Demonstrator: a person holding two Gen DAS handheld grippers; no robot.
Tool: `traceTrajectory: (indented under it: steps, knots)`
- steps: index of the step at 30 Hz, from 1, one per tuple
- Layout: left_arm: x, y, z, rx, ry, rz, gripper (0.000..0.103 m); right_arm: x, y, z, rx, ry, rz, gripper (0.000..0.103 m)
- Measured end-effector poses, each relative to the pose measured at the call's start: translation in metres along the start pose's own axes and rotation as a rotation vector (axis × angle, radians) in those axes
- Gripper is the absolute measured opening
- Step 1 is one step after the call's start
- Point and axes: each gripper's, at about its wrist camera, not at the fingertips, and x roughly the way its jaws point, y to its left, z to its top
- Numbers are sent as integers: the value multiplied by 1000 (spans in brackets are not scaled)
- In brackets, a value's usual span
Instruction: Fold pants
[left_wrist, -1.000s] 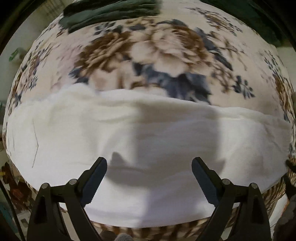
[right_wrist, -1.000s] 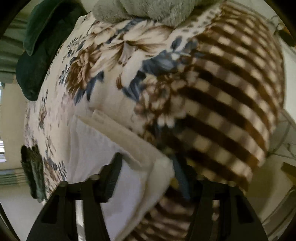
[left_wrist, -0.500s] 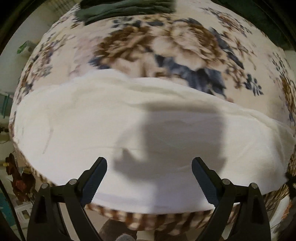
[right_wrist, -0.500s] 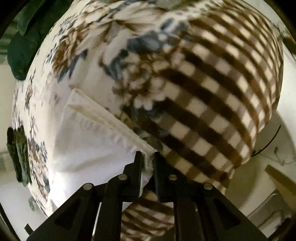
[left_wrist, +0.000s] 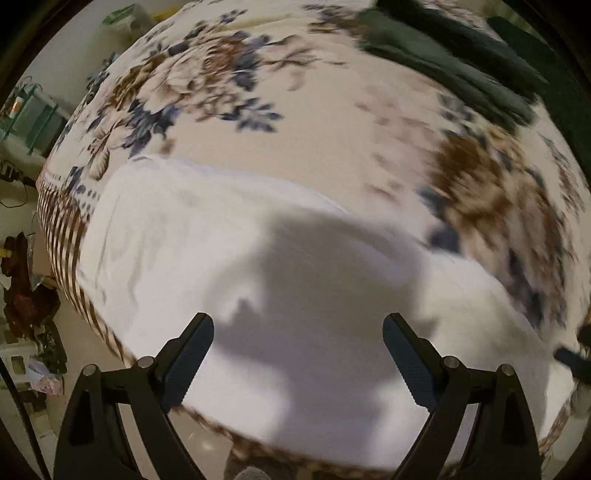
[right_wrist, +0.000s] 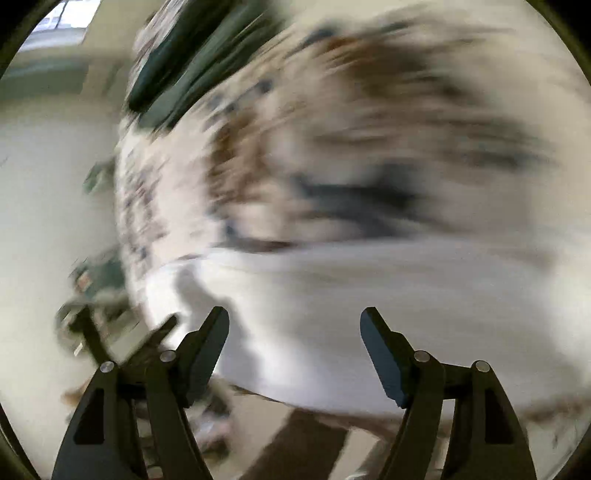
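While spread flat, pants (left_wrist: 207, 258) lie below left gripper (left_wrist: 298, 328) (gaping).

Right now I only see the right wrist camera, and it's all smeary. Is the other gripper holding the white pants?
Observer: No. The left gripper is open above the white pants, with nothing between its jaws.
Operator: Are the pants scrunched up?
Observer: They lie mostly flat on the floral bedspread. In the left wrist view there are only small creases near their left end.
Operator: What's past that end?
Observer: The bedspread's brown checked border, at the edge of the bed.
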Motion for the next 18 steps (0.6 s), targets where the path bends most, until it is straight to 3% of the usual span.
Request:
traceTrajectory:
  steps: [3, 6, 10, 15, 18]
  knots:
    - [20, 21, 21, -27, 58, -27, 94, 69, 33, 47, -35, 123, -28, 76]
    - [28, 30, 32, -34, 90, -69, 94, 106, 47, 53, -31, 232, -13, 76]
    - [28, 33, 34, -28, 110, -78, 94, 123, 60, 28, -103, 325, 8, 76]
    - [35, 36, 28, -14, 141, -60, 94, 138, 61, -20, -189, 520, 101, 75]
    - [46, 36, 19, 15, 155, -24, 94, 153, 48, -19, -130, 555, 170, 75]
